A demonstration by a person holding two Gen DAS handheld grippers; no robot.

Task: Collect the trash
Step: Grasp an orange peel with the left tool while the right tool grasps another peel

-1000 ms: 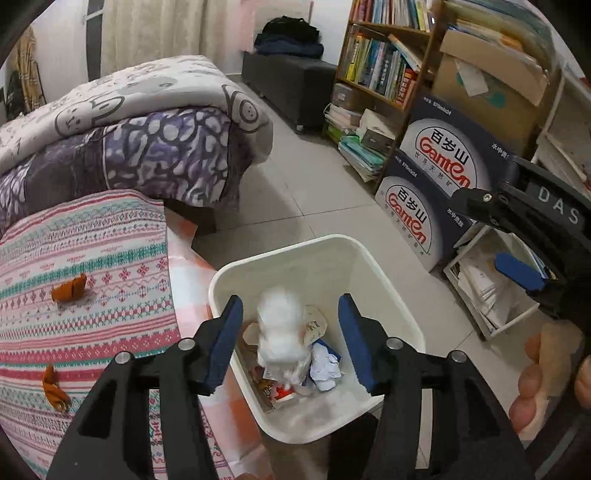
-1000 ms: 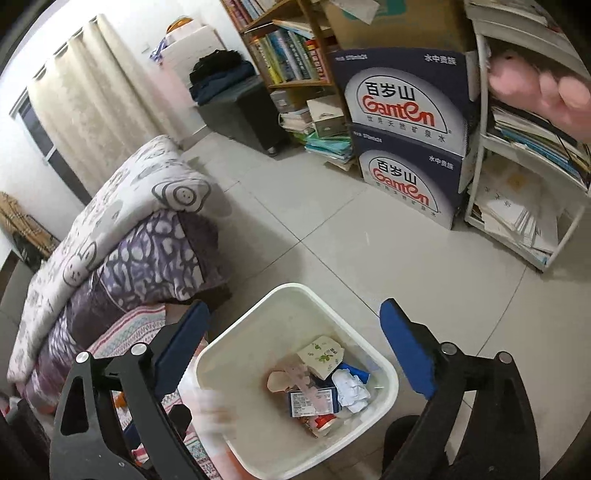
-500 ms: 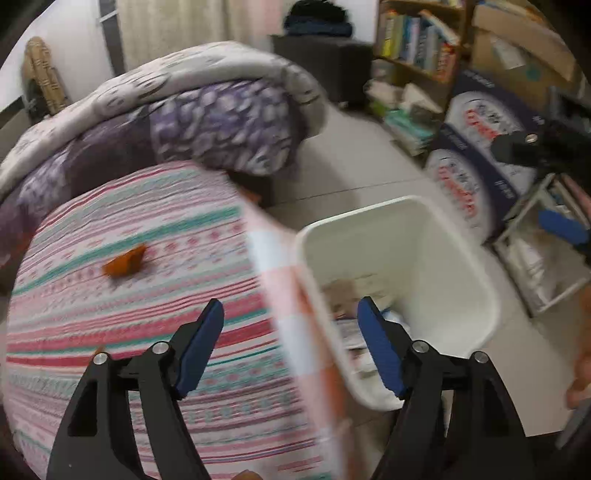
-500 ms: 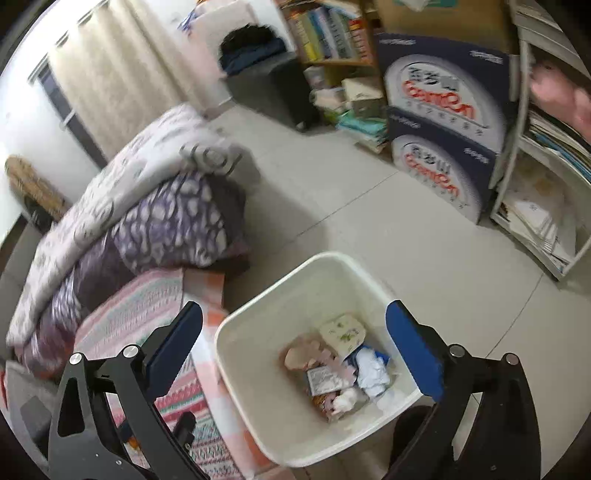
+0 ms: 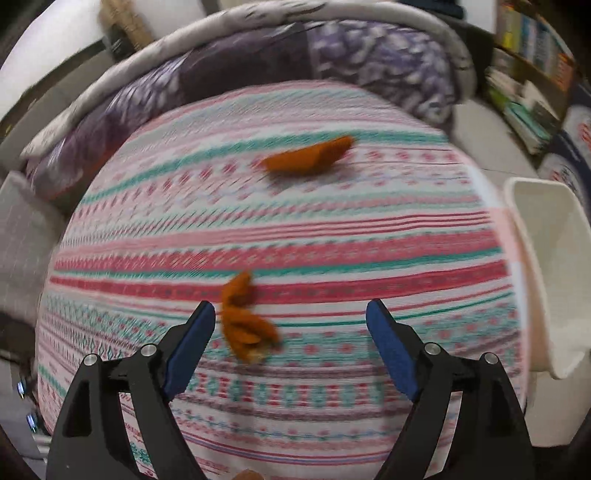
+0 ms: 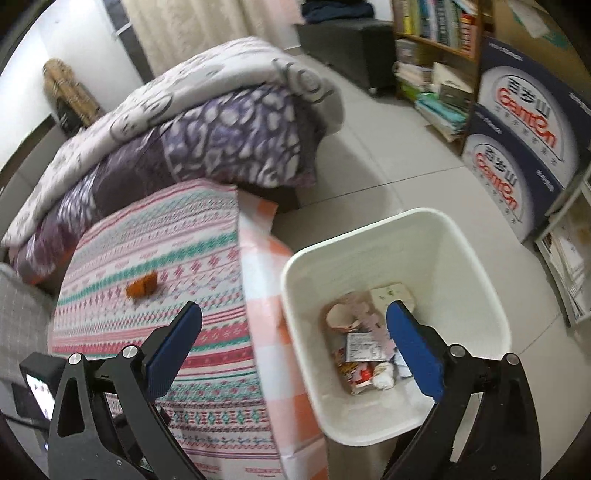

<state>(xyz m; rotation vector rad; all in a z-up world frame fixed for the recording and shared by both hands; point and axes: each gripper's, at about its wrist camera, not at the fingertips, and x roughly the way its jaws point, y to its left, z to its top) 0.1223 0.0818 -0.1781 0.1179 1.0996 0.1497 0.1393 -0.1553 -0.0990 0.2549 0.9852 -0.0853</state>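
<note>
Two orange peel scraps lie on the striped cloth-covered table (image 5: pixel 332 240): a near one (image 5: pixel 245 321) just ahead of my left gripper (image 5: pixel 291 343), close to its left finger, and a far one (image 5: pixel 310 158). The left gripper is open and empty. The white trash bin (image 5: pixel 546 266) stands at the table's right edge. In the right wrist view the bin (image 6: pixel 454 254) holds several wrappers and crumpled papers (image 6: pixel 369 343). My right gripper (image 6: pixel 295 343) is open and empty, above the bin's left rim. One orange scrap (image 6: pixel 142 286) shows on the table there.
A folded purple and grey quilt (image 6: pixel 207 136) lies behind the table. Blue Ganten boxes (image 6: pixel 517 147) and bookshelves (image 6: pixel 436 33) stand along the right wall. A grey cushion (image 5: pixel 22 229) sits left of the table. A tiled floor (image 6: pixel 376 177) surrounds the bin.
My left gripper let a white tissue fall into the bin, then swung left over the table to the orange scraps. The right gripper shifted left, bringing the table into view.
</note>
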